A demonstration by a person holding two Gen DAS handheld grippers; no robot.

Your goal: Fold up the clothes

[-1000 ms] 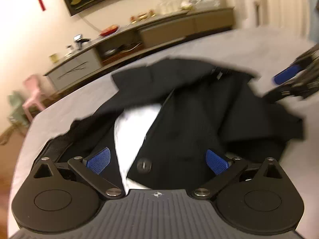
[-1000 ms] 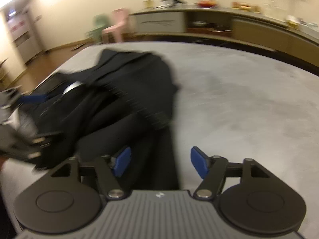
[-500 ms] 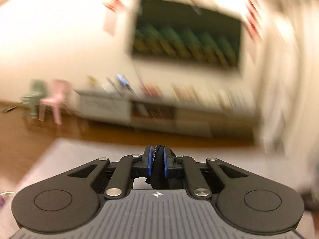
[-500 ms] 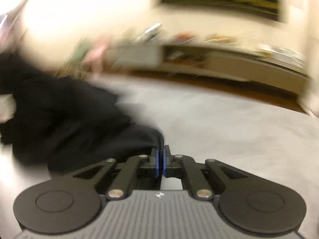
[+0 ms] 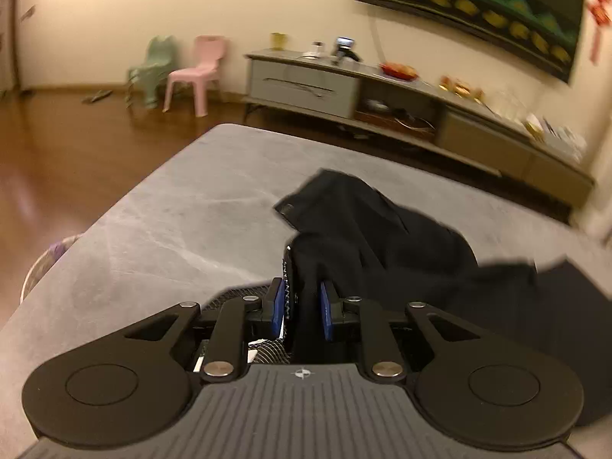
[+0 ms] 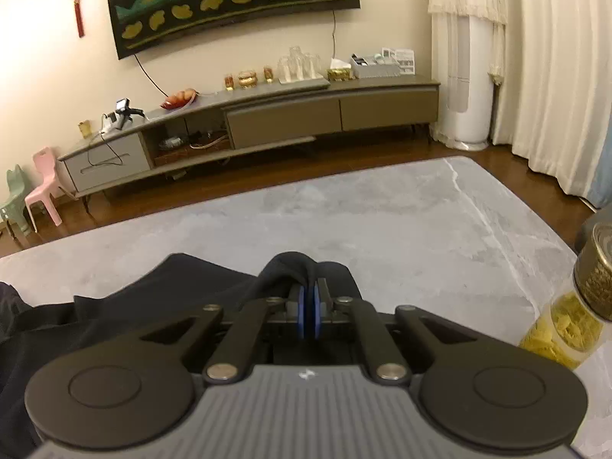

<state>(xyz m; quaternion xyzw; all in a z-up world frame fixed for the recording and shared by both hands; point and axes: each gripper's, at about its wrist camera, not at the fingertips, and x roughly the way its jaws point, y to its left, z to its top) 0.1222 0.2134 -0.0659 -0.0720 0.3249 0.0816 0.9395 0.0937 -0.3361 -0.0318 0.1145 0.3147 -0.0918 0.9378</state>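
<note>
Left gripper (image 5: 302, 306) is angling down at the table (image 5: 183, 214), jaws easing apart around a thick fold of jacket (image 5: 367, 229). Right gripper (image 6: 308, 308), also pitched down, is pinching the jacket (image 6: 160, 287) hem tight; cloth is trailing left.

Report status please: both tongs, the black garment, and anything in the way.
Left tongs opening slightly, thick fold between. Right tongs shut on black garment edge. Glass jar stands near right.

garment (image 5: 382, 237): matt black cloth | table (image 6: 382, 222): smooth grey marbled stone | floor (image 5: 57, 160): glossy wood
</note>
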